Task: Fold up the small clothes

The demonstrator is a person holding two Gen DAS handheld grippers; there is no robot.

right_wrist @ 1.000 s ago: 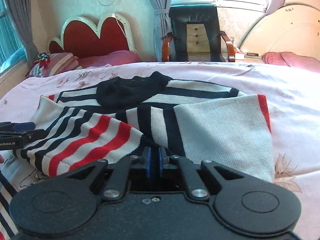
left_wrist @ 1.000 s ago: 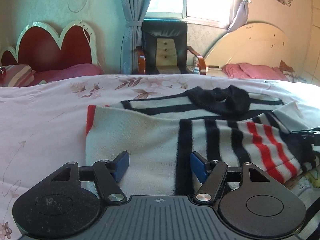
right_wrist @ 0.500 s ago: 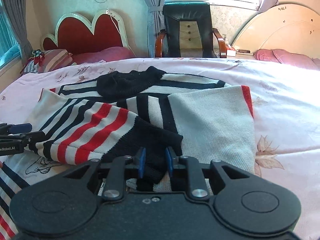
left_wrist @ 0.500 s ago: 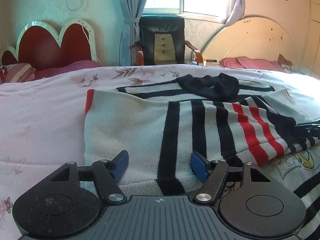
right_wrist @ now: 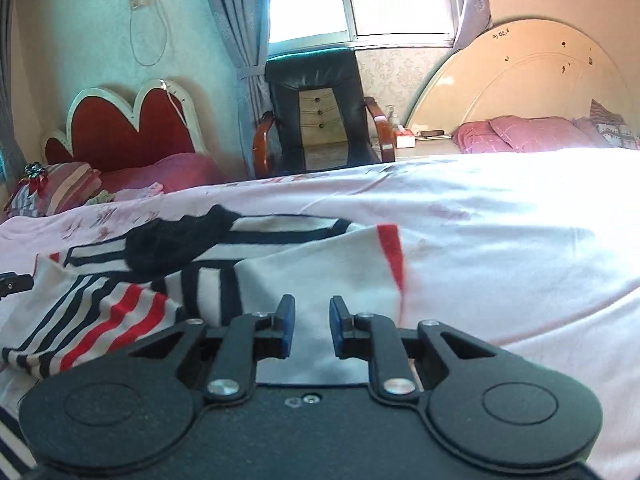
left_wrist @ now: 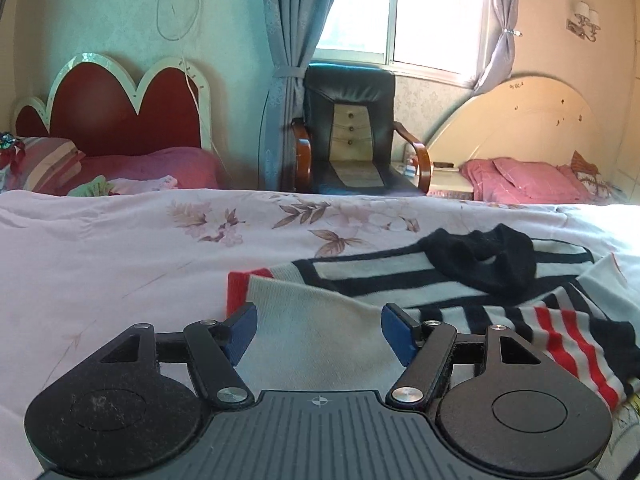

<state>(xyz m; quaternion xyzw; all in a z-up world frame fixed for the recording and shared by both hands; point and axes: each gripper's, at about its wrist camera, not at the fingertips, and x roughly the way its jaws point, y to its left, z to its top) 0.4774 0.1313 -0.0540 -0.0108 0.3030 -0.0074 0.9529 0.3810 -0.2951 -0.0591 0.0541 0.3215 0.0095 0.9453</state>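
A knit sweater (left_wrist: 400, 280) with black, white and red stripes lies folded on the pink floral bed sheet (left_wrist: 120, 260), its black collar (left_wrist: 484, 260) on top. My left gripper (left_wrist: 318, 316) is open and hovers over the sweater's white panel, near the red-edged hem. My right gripper (right_wrist: 312, 308) hangs over the white panel of the sweater (right_wrist: 320, 264) on the other side. Its jaws stand a narrow gap apart and are closing, and no cloth is pinched between them. The tip of the left gripper (right_wrist: 14, 284) shows at the far left of the right wrist view.
Another striped garment (right_wrist: 8, 440) lies at the near left corner of the bed. Beyond the bed stand a black armchair (left_wrist: 352, 136), a red headboard (left_wrist: 112, 112) and a cream headboard (left_wrist: 520, 120) with pink pillows. Bare sheet spreads to the left and to the right of the sweater.
My right gripper, shut on the sweater's dark folded edge a second ago, has let go and shifted right over the white panel. My left gripper stayed open and shifted left toward the red hem.
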